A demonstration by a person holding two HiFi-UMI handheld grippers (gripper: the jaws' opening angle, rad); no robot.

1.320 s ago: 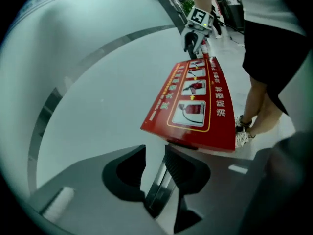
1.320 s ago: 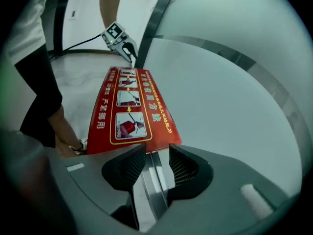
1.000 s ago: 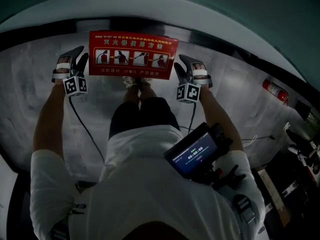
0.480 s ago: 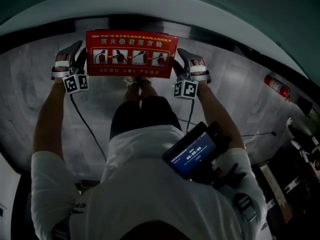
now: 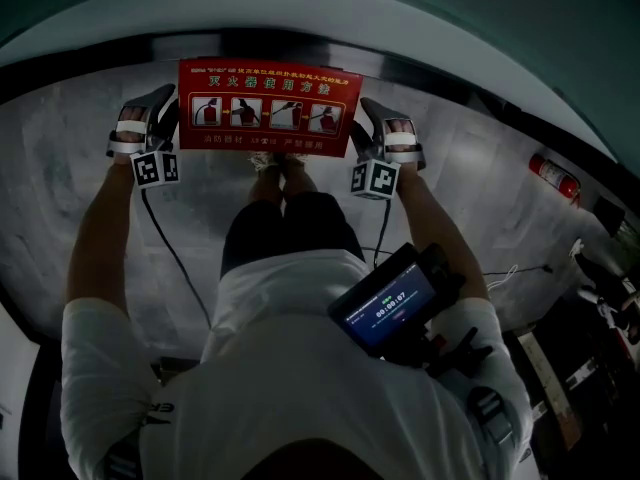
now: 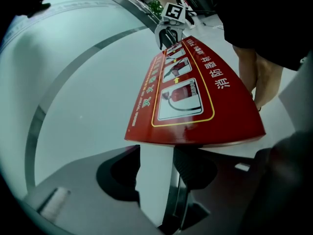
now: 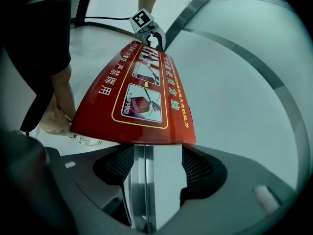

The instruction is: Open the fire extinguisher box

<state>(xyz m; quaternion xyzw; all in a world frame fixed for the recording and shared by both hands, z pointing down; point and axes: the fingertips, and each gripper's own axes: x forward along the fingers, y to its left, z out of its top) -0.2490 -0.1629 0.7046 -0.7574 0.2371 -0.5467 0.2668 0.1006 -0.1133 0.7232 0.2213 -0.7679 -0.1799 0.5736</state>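
Observation:
The fire extinguisher box shows as a red lid (image 5: pixel 268 108) printed with instruction pictures, lying on the floor by a curved wall. My left gripper (image 5: pixel 165 105) is at its left end and my right gripper (image 5: pixel 368 118) at its right end. Both pairs of jaws have just been opening. In the left gripper view the lid (image 6: pixel 195 97) runs away from my wide-apart jaws (image 6: pixel 156 148), its near edge covering the fingertips. The right gripper view shows the same, lid (image 7: pixel 142 97) over open jaws (image 7: pixel 157 148). Only floor and a metal strip show between the pads.
A person's legs and shoes (image 5: pixel 275 163) stand just behind the lid. A red extinguisher (image 5: pixel 552 178) lies on the floor at the right. A screen device (image 5: pixel 385 308) hangs at the waist. A black cable (image 5: pixel 170 248) trails from the left gripper. Clutter fills the lower right.
Both grippers stay at the lid's two ends. The lid sits in nearly the same place; only the view has shifted slightly.

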